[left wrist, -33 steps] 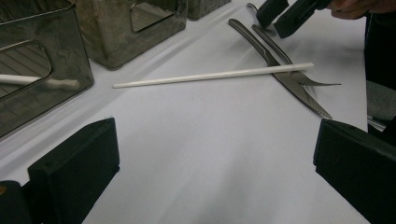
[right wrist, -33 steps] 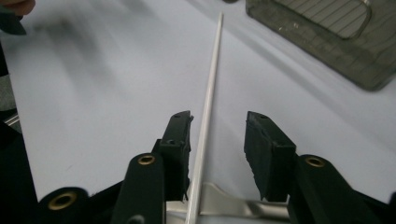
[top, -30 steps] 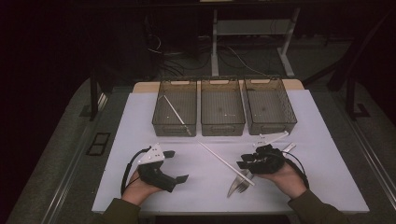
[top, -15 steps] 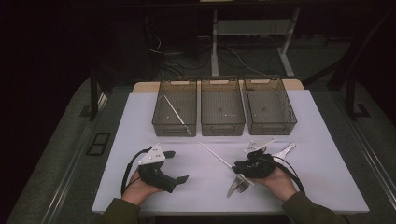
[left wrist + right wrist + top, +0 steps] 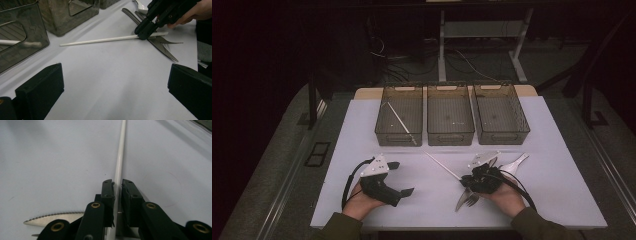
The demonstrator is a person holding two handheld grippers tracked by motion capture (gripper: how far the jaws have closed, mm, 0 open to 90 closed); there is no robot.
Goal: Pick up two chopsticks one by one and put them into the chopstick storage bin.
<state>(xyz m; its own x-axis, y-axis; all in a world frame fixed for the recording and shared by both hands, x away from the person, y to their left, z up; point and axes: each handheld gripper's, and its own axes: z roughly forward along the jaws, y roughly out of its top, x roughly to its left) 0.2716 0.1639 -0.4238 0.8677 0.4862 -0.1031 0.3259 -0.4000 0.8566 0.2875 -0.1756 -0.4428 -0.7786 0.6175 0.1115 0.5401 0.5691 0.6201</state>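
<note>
A white chopstick [image 5: 442, 164] lies aslant on the white table, left of a knife and fork [image 5: 464, 200]. My right gripper [image 5: 468, 180] has its tips down on the stick's near end. In the right gripper view its jaws have just been closing, and the pads now sit against both sides of the chopstick [image 5: 120, 157] at the gripper [image 5: 118, 185]. The left gripper view shows that same gripper [image 5: 144, 33] clamped on the chopstick [image 5: 100, 40]. My left gripper [image 5: 402, 177] rests on the table at the front left, jaws wide open [image 5: 115, 82] with nothing between them.
Three clear bins stand in a row at the back: the left bin [image 5: 384, 120] holds another white chopstick [image 5: 401, 122], then the middle bin [image 5: 450, 132] and the right bin [image 5: 522, 120]. A spoon [image 5: 516, 161] lies right of my right hand. The serrated knife [image 5: 55, 216] lies under the right jaws.
My right gripper has moved left and down onto the chopstick's end and its jaws have closed around it. The left hand has stayed put.
</note>
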